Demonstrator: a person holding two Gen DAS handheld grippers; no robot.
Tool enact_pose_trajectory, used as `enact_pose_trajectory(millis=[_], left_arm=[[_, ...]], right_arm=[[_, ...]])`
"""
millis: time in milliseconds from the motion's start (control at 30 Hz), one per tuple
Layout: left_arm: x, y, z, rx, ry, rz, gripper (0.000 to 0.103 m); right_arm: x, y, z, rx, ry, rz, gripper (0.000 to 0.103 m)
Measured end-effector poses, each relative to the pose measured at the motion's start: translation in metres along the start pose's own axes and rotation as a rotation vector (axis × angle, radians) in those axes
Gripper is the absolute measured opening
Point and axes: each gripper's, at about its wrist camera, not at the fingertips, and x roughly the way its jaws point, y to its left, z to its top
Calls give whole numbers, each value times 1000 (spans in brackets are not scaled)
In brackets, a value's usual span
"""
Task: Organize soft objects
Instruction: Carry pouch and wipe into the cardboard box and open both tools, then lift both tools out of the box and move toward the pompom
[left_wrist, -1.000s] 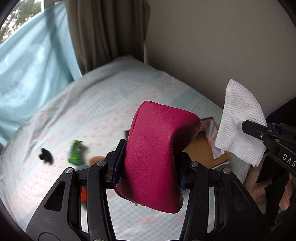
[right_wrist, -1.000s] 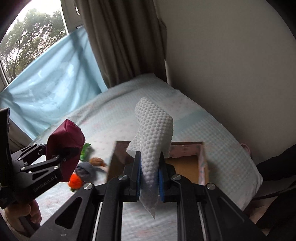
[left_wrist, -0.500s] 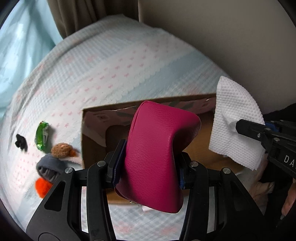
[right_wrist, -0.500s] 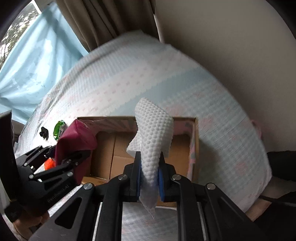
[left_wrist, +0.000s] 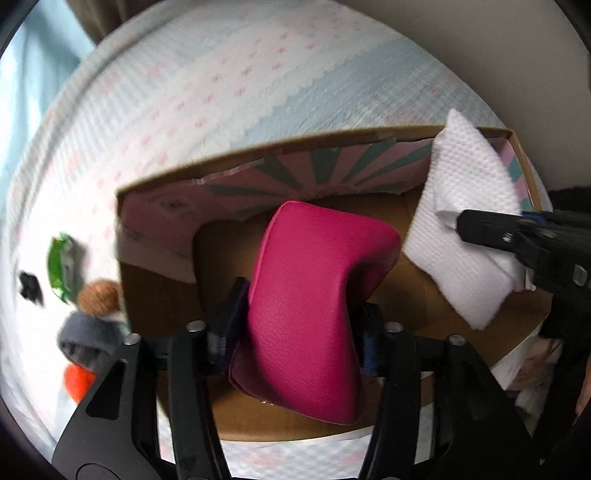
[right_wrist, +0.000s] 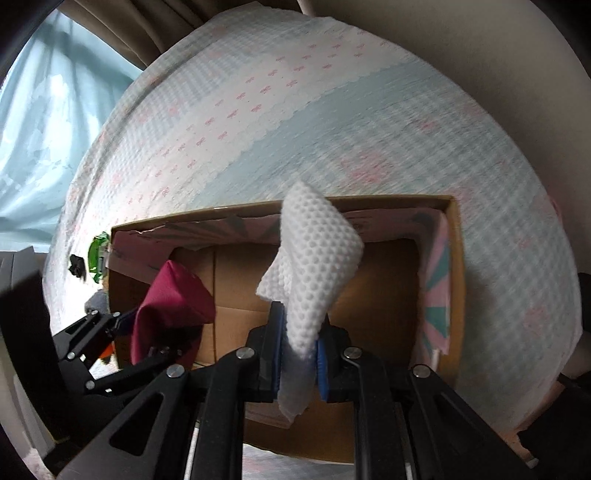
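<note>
Your left gripper is clamped on the magenta leatherette cushion, held over the left half of the open cardboard box on the bed. Your right gripper pinches the folded white embossed cloth between its blue pads, above the box's middle. Left of the box lie a grey sock, an orange item and a green wrapper

Soft daylight from the curtained window, motion blur on bedspread, strong fisheye edge warping.
</note>
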Motion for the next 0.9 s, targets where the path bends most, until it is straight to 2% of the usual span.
enact_pose_trajectory(millis=[33, 67, 100, 133, 267, 533, 733, 900], left_arm=[[-5, -2, -1, 19, -22, 21, 80], [-8, -1, -2, 28, -35, 31, 102], [-12, -2, -3, 34, -50, 39, 103], [-14, -1, -2, 36, -47, 34, 103], [-15, -4, -2, 27, -24, -6, 103], [-29, -8, -5, -6, -25, -42, 103], [-62, -9, -11, -20, -70, -19, 103], [-107, -8, -20, -28, -134, 16, 103]], right_arm=[[2, 0, 1, 3, 6, -7, 19], [3, -1, 2, 6, 7, -20, 41], [5, -3, 2, 12, 11, -26, 86], [6, -4, 2, 19, 18, -18, 103], [7, -10, -1, 52, 32, 5, 103], [-11, -9, -9, 24, -20, -15, 103], [-41, -3, -17, 1, -91, -29, 103], [-93, 15, -30, -31, -185, -62, 103]])
